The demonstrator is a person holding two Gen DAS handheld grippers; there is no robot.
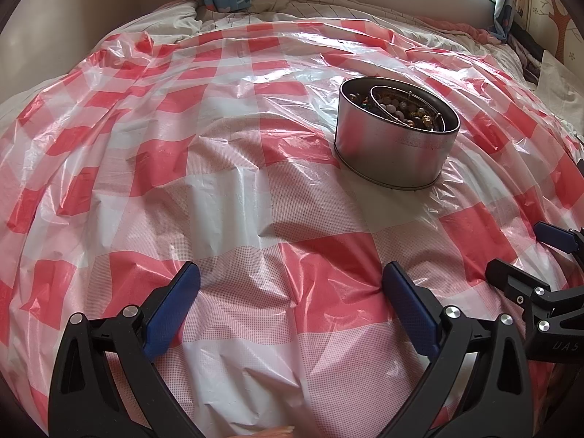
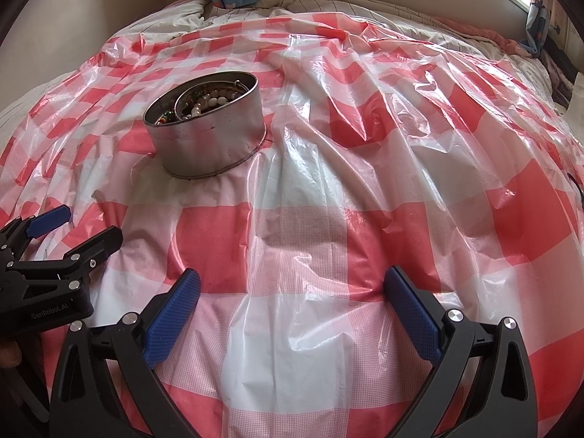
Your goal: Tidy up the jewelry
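A round metal tin (image 1: 396,135) stands on the red-and-white checked plastic sheet (image 1: 226,189) that covers the bed. All the jewelry (image 1: 405,109) I can see, mostly beads, lies inside the tin, part of it within a smaller inner ring (image 1: 376,92); maybe that is a bangle, the view is too small to tell. No piece lies loose on the sheet. The left gripper (image 1: 292,281) and the right gripper (image 2: 292,284) hang near the tin, both spread wide and holding nothing. This fits a finished gathering as well as jewelry waiting for sorting.
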